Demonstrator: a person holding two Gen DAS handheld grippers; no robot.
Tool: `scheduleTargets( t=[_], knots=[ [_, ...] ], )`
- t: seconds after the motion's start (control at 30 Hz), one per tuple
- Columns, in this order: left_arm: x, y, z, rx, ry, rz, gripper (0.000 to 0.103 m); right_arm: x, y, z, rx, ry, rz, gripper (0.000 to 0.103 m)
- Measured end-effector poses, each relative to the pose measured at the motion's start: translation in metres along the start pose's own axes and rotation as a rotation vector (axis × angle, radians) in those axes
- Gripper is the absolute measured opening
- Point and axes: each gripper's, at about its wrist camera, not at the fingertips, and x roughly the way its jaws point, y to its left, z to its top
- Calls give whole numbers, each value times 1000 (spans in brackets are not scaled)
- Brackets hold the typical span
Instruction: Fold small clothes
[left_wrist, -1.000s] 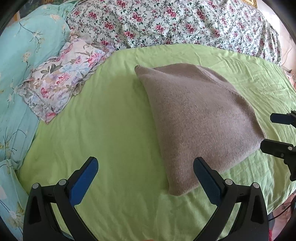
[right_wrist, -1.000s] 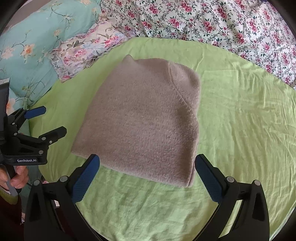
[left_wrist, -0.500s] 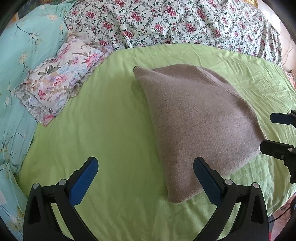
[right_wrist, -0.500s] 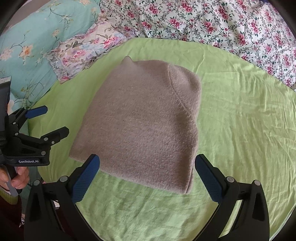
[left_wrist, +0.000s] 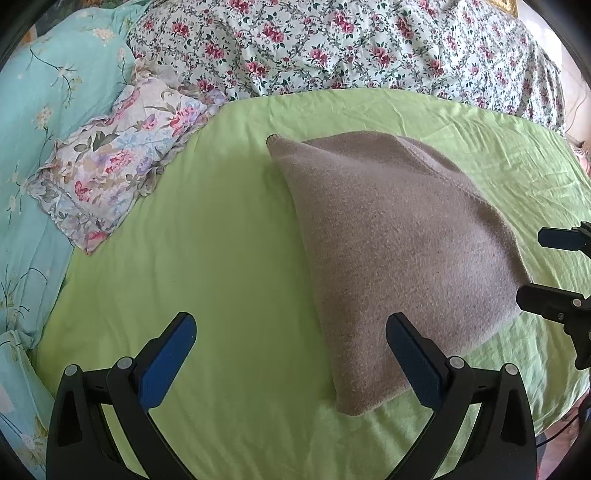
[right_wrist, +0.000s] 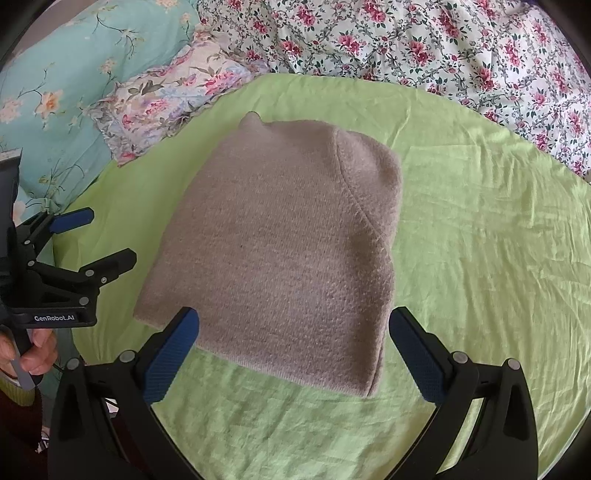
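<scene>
Knitted and taupe-grey, the small garment lies flat on the green sheet, roughly at its middle, with a floral pillow well off to its far left and a rose-print quilt beyond it. It looks soft, light and limp, with a fuzzy surface that should give the pads good friction; it will likely sag and drape once lifted, so a pinch at a corner or along the near hem seems the soundest hold, with both layers caught together. Its outline is a rounded block: a little nub pokes up at the far left corner, a curved seam runs down the right side, and the near edge shows a doubled, thicker hem, which suggests it is already folded at least once. The left gripper hovers with its jaws spread wide, its right finger just over the garment's near corner. The right gripper is likewise spread wide, straddling the near hem, gripping nothing.
</scene>
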Motion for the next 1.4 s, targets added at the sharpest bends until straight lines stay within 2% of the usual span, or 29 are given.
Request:
scheduleTargets(
  t=[1.4],
  knots=[
    [-16, -9, -5, 3, -19, -6, 103, -9, 4, -7, 5, -14, -6, 102]
  ],
)
